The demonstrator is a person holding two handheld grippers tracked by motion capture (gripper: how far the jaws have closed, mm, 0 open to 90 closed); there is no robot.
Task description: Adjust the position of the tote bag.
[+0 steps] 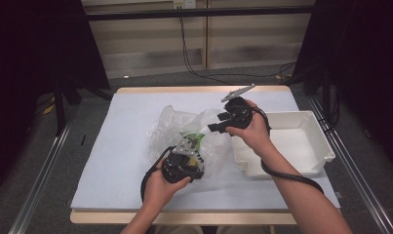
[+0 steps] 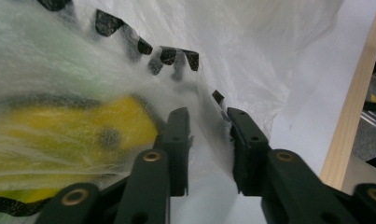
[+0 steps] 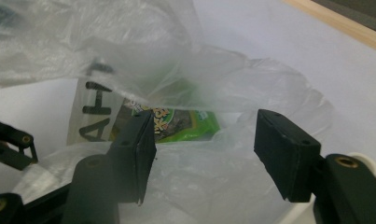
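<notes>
Getting the green packet (image 3: 183, 123) out of the thin plastic bag (image 1: 184, 129) looks like the step in hand, and to my eye it goes best if one gripper keeps the mouth of the bag held up and apart while the other reaches straight in, so that the pads close on the packet and not on loose film. The bag lies crumpled on the bench (image 1: 111, 161), just left of the white bin (image 1: 306, 146), and the packet sits inside it, seen through the film in the right gripper view; a yellow thing (image 2: 83, 135) also shows blurred through the plastic in the left gripper view. The left gripper (image 2: 206, 140) sits at the near side of the bag with its jaws partly apart; a fold of film runs up between them, but I cannot tell whether the pads press on it. The right gripper (image 3: 202, 154) hovers above the bag's opening, its jaws spread fairly wide with a clear gap and nothing between the pads, aimed at the packet. A slow approach should keep the film from bunching ahead of the pads.
</notes>
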